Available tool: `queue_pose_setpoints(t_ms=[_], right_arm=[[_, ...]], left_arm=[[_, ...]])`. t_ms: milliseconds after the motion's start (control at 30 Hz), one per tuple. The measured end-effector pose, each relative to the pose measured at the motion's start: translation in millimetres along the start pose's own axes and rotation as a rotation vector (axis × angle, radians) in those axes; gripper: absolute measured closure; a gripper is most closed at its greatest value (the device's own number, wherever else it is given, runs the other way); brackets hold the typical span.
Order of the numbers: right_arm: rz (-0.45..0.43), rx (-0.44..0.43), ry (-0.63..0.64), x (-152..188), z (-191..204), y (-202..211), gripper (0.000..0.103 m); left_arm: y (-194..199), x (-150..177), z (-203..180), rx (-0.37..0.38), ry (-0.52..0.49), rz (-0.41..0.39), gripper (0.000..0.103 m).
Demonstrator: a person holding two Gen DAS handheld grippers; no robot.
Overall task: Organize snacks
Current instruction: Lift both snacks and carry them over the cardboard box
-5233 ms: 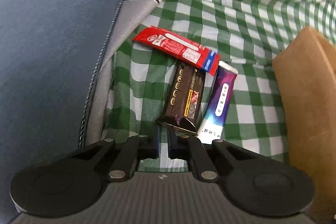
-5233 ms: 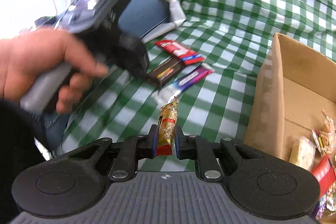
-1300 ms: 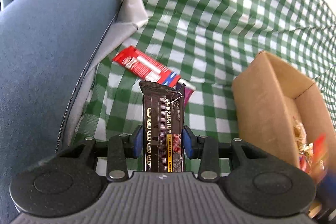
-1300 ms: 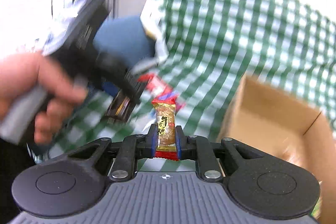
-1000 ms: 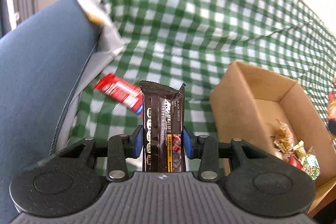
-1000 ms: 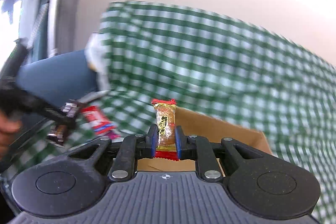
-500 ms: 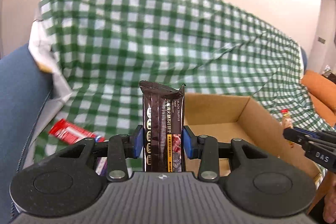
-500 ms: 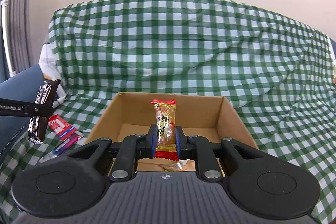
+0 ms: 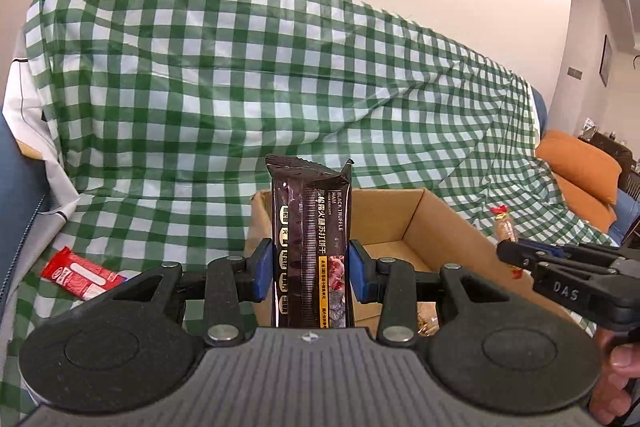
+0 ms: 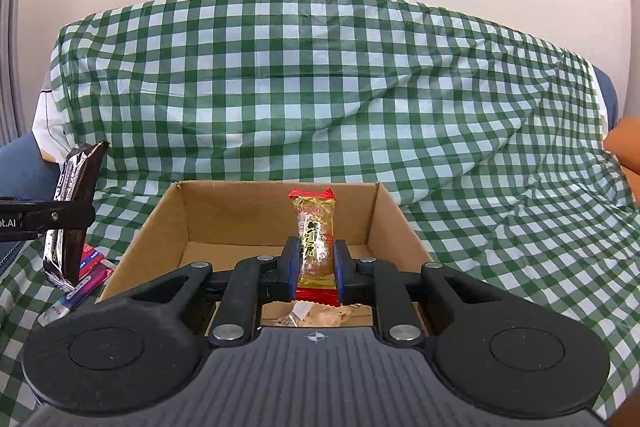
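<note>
With each tool clamped on a snack, left [image 9: 311, 269] on the bar [image 9: 311, 239], right [image 10: 316, 267] on the candy [image 10: 315, 239], lower both inside the box [image 10: 160, 219] before you release.

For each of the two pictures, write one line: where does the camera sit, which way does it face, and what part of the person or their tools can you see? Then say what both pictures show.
Left wrist: sits on the left gripper, facing the sofa; it grips a dark snack bar; right gripper and fingers at right.
Right wrist: sits on the right gripper, facing into the cardboard box; it grips a gold candy; left gripper's tip at left.
Shared: box, checked cloth, both snacks, red packet.
</note>
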State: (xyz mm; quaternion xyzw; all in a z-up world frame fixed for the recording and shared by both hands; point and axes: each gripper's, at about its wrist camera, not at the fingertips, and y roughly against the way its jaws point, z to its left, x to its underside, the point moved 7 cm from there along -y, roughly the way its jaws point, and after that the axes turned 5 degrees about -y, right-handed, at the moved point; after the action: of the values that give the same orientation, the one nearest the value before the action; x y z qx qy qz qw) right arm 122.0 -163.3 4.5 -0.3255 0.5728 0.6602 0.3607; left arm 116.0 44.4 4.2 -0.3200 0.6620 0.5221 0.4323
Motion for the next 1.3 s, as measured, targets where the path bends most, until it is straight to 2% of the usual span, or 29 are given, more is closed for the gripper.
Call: queue_pose_setpoints(t_ms=[467,933,1300], right_arm=[[-0.006,0.027,0.011,0,0,-2,0.085],[-0.02,0.046,-0.001,-2,-3,0,0.085],[-0.042,0.083,-0.015,-2,-3,3,0.085]], left_arm=[[5,-6,-15,0.057,-0.01,-0.051,0.06],[8,-6,-21,0.069,-0.03,-0.063,0.06],[2,-2,-37,0.114,-0.075,-0.06,0.06]])
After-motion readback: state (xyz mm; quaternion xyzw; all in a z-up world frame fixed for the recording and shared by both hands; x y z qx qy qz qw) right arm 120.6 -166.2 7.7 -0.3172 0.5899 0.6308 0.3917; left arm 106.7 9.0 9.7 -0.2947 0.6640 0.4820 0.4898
